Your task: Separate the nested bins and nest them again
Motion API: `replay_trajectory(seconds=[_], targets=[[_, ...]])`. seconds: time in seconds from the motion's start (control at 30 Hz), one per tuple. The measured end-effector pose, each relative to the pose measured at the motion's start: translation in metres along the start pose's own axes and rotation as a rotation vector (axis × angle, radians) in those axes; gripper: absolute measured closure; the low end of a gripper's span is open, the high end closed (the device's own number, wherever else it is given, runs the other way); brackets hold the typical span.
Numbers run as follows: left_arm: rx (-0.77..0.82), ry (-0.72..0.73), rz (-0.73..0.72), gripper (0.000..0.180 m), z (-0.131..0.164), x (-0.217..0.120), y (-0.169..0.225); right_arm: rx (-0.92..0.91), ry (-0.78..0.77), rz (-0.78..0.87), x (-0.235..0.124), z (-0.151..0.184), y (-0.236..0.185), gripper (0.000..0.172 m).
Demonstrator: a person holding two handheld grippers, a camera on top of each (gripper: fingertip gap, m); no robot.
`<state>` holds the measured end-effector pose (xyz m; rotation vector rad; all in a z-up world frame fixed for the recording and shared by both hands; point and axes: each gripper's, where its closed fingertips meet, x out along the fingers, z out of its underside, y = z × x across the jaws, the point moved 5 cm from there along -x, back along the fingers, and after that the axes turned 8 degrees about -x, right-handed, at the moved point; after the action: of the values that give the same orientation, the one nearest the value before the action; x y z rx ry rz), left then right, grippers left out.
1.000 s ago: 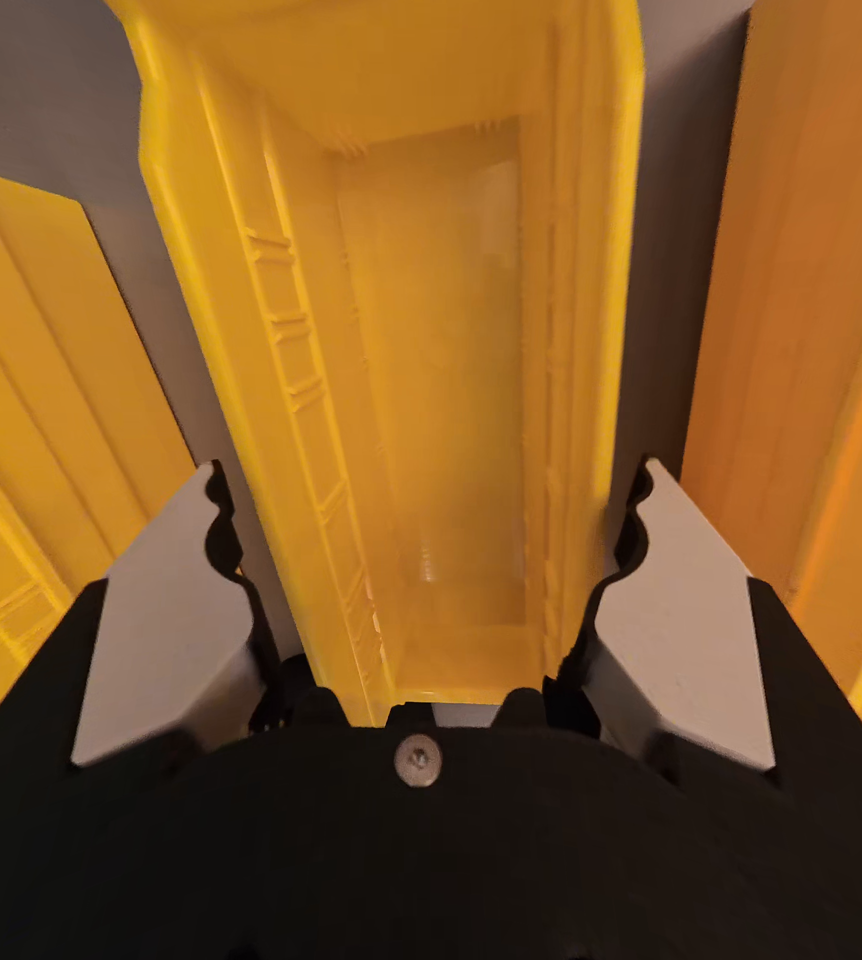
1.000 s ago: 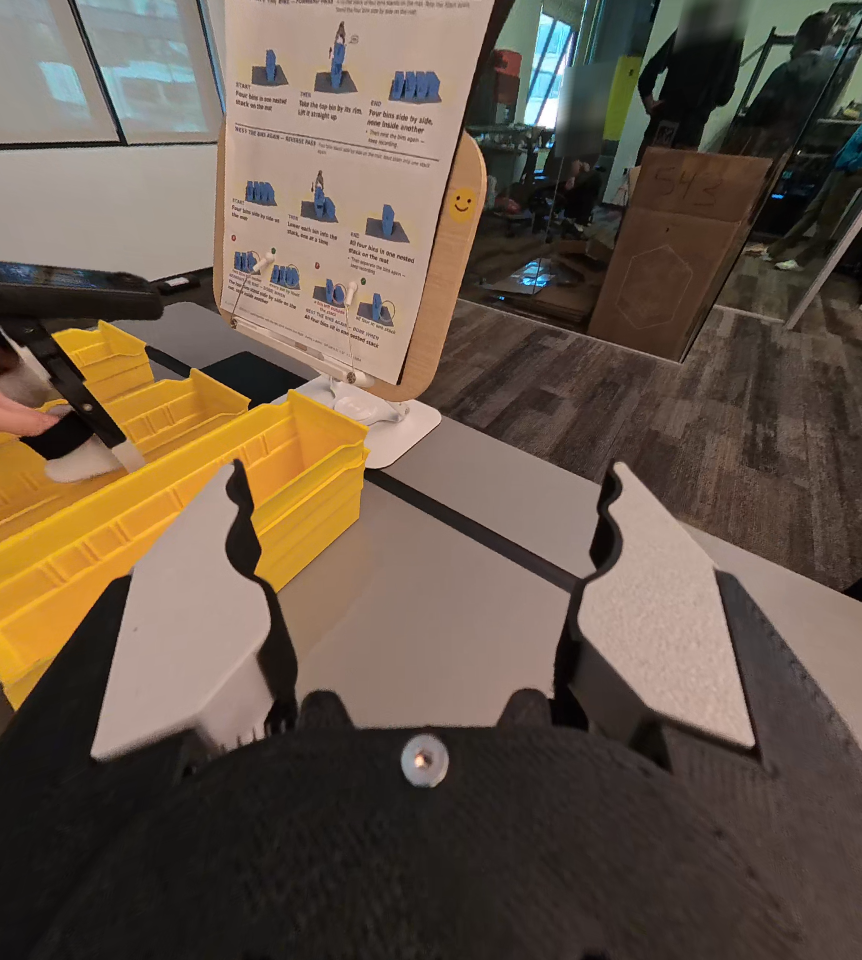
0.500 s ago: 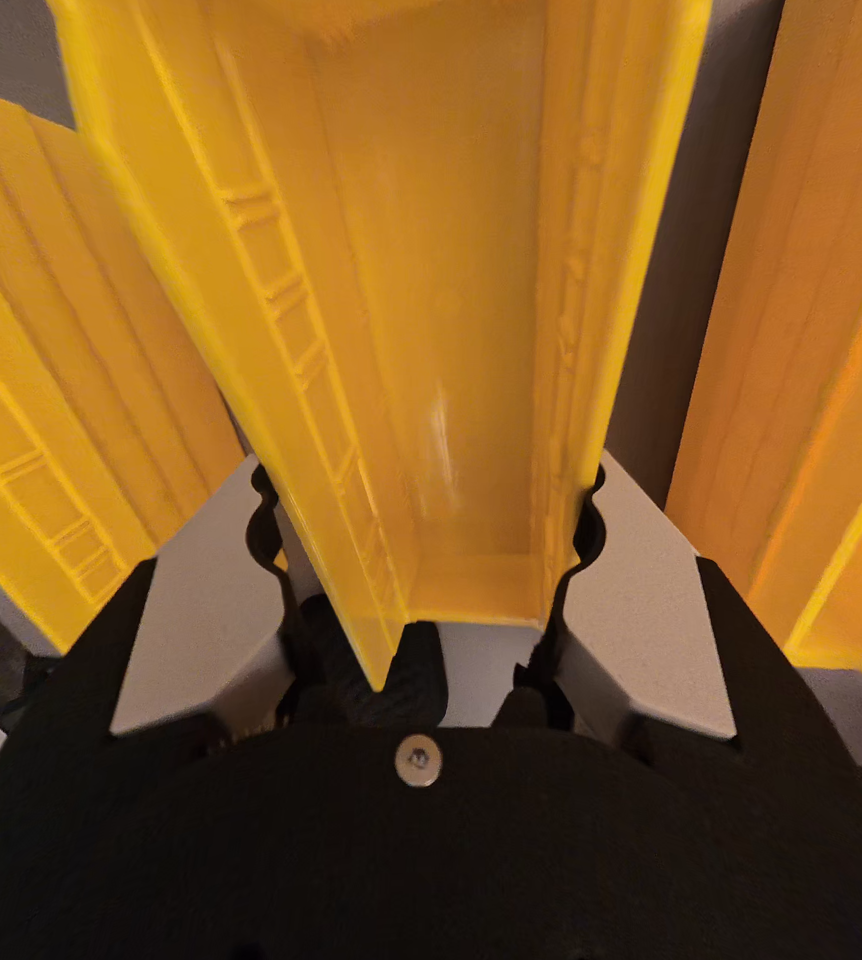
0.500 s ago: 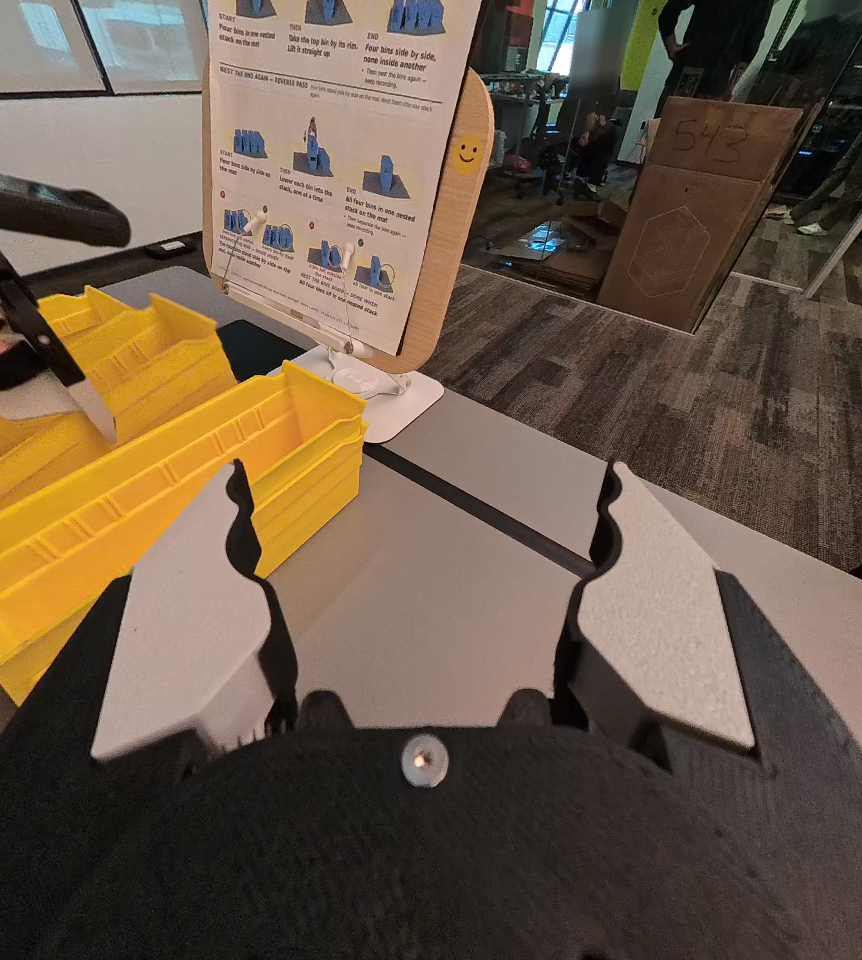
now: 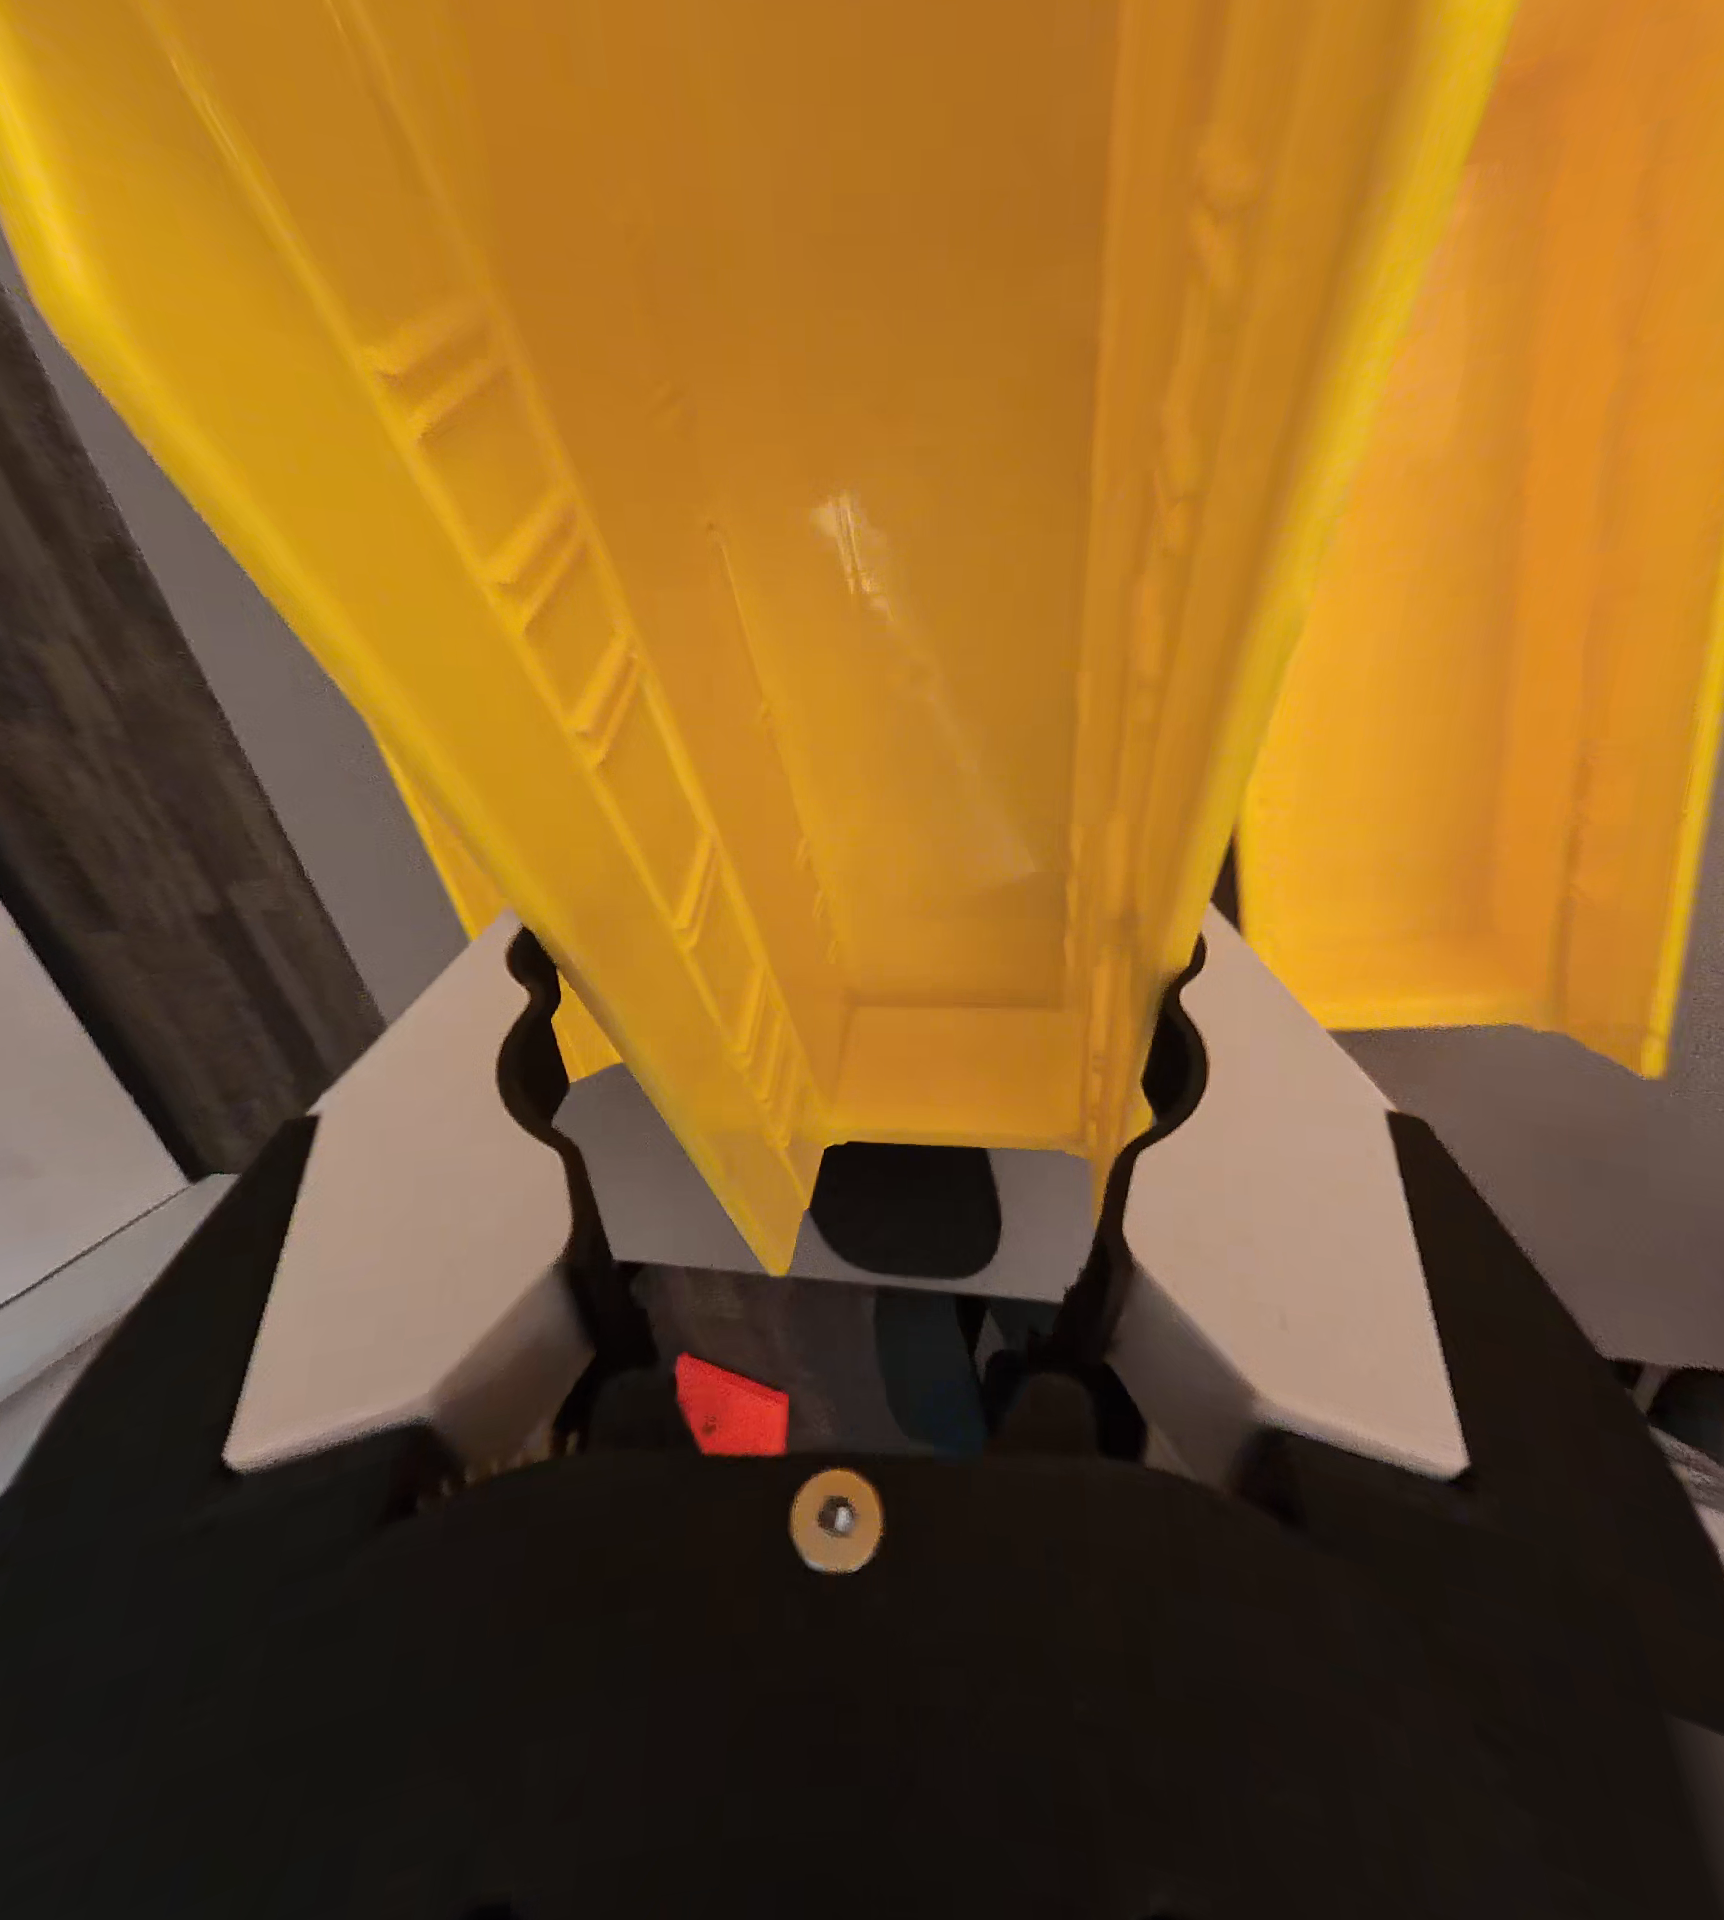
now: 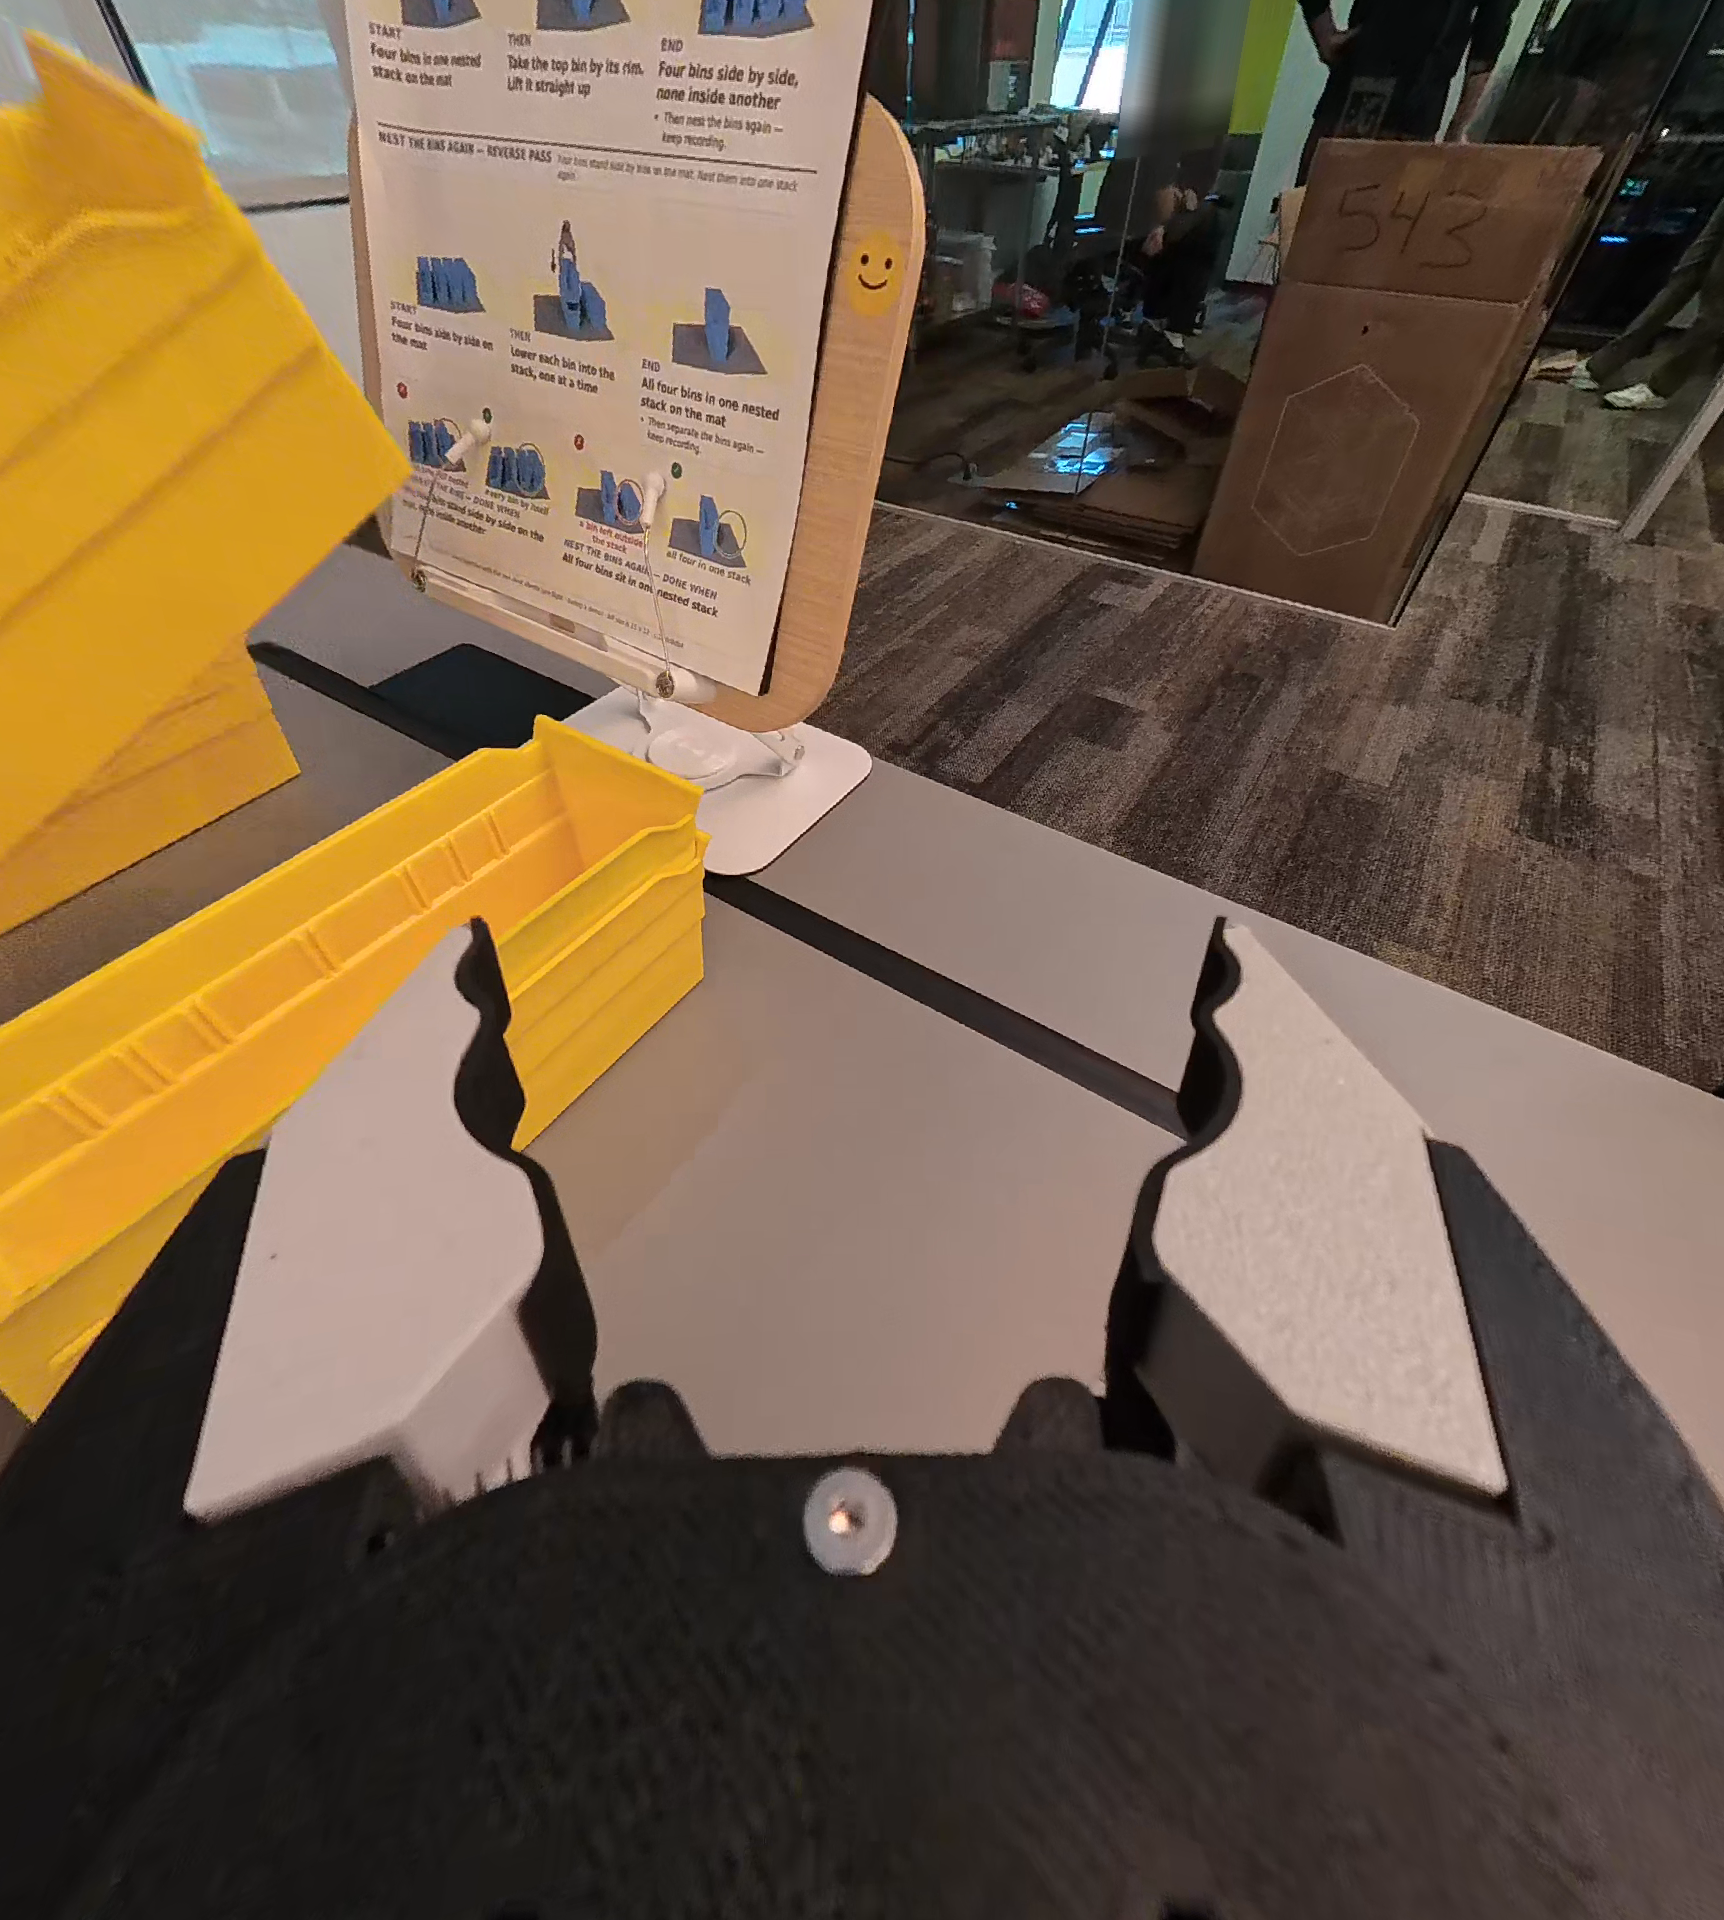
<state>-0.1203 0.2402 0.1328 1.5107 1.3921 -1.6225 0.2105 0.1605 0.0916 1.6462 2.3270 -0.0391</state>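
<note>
- The left gripper [image 5: 853, 997] clasps a long, narrow yellow plastic bin [image 5: 837, 520] by its two side walls near one end; its grey fingertips [image 5: 1242, 997] sit against the bin's outer flanks, the right one pressed to the wall, the left one at the ribbed rim.
- That held bin fills most of the left wrist view, its open inside facing the camera; in the right wrist view it shows as a blurred yellow shape [image 6: 89, 436] raised above the table at the upper left, tilted.
- A second yellow bin [image 5: 1523, 623] lies just beside the held one on its right in the left wrist view; a sliver of yellow [image 5: 484, 852] shows under the held bin's left side, and what it belongs to cannot be told.
- The right gripper [image 6: 847, 997] hangs with its jaws spread wide and nothing between them; only bare grey tabletop [image 6: 941, 1039] lies beyond the fingertips.
- A nested pair of yellow bins [image 6: 370, 987] rests on the table just left of the right gripper, one seated inside the other, the rims stacked.
- Another yellow bin [image 6: 110, 810] stands on the table under the raised one.
- A printed instruction sheet on a rounded wooden board [image 6: 837, 468] stands on a white base [image 6: 785, 790] behind the nested pair; a dark seam [image 6: 941, 987] crosses the tabletop.
</note>
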Motion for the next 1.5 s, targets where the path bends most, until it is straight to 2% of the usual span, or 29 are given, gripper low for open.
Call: replay_trajectory(seconds=[0.1, 0.2, 0.4, 0.5, 0.53, 0.67, 0.77, 1.0, 1.2, 1.4, 1.5], targets=[[0.046, -0.021, 0.002, 0.065, -0.002, -0.029, 0.022, -0.002, -0.015, 0.001, 0.002, 0.003, 0.0, 0.042], [0.063, -0.076, 0.071, 0.066, -0.004, -0.04, 0.053, -0.003, -0.031, -0.002, 0.004, 0.005, 0.0, 0.042], [0.099, -0.232, 0.229, 0.065, -0.007, -0.01, 0.115, 0.022, -0.03, -0.015, 0.002, 0.006, 0.0, 0.041], [0.08, -0.288, 0.235, 0.064, -0.013, 0.015, 0.131, 0.019, -0.028, -0.017, 0.001, 0.005, 0.0, 0.041], [0.066, -0.314, 0.242, 0.058, -0.014, 0.02, 0.134, 0.021, -0.025, -0.019, 0.001, 0.005, 0.0, 0.041], [0.002, -0.279, 0.265, 0.063, -0.028, 0.02, 0.133, 0.032, -0.023, -0.028, 0.001, 0.005, 0.002, 0.041], [0.0, -0.283, 0.22, 0.063, -0.028, 0.023, 0.126, 0.036, -0.031, -0.029, 0.002, 0.007, 0.003, 0.041], [-0.073, -0.315, 0.25, 0.061, -0.027, 0.046, 0.125, 0.052, -0.044, -0.034, 0.002, 0.01, 0.004, 0.041], [-0.069, -0.343, 0.223, 0.058, -0.029, 0.064, 0.132, 0.054, -0.051, -0.033, 0.004, 0.011, 0.004, 0.041], [-0.083, -0.312, 0.225, 0.058, -0.035, 0.082, 0.14, 0.056, -0.082, -0.041, 0.009, 0.017, 0.004, 0.041], [-0.082, -0.322, 0.244, 0.051, -0.033, 0.088, 0.141, 0.053, -0.096, -0.043, 0.011, 0.019, 0.003, 0.041]])
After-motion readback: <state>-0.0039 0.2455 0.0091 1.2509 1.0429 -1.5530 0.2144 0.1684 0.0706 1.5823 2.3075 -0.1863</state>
